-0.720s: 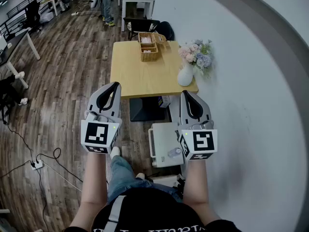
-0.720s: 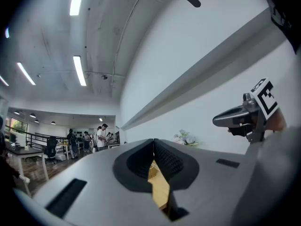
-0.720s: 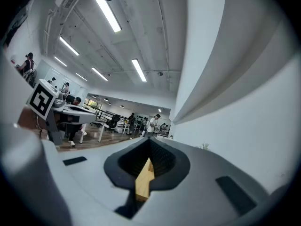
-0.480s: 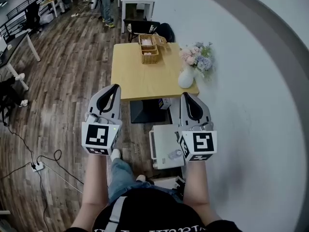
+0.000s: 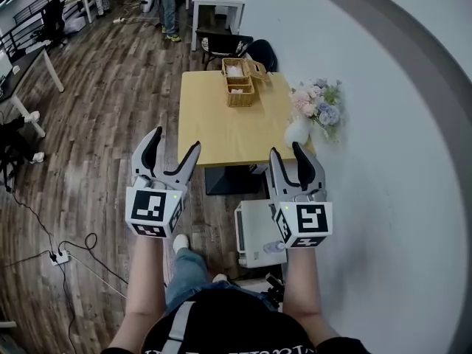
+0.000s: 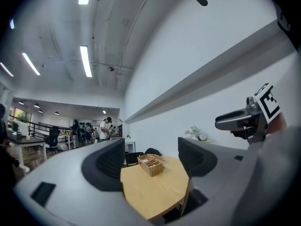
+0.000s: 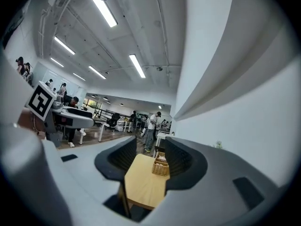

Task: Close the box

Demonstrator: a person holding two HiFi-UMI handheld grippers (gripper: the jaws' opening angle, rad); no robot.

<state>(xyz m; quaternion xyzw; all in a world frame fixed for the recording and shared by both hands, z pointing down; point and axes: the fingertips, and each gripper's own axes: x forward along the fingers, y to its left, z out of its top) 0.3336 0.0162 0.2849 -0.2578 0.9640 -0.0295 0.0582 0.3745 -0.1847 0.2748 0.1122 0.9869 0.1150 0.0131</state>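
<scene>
Hovering before the square wooden bench, left claw and right claw were spread, empty. Woven box sat on it; only gripper views caught ceiling strip lights.

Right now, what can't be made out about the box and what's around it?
- Wicker box contents: too small in every view.
- How its lid is hinged: too small, head view.
- White floor unit: right gripper covers part, head view.

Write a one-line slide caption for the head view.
Left gripper and right gripper, both open, face a table holding a wicker box.
</scene>
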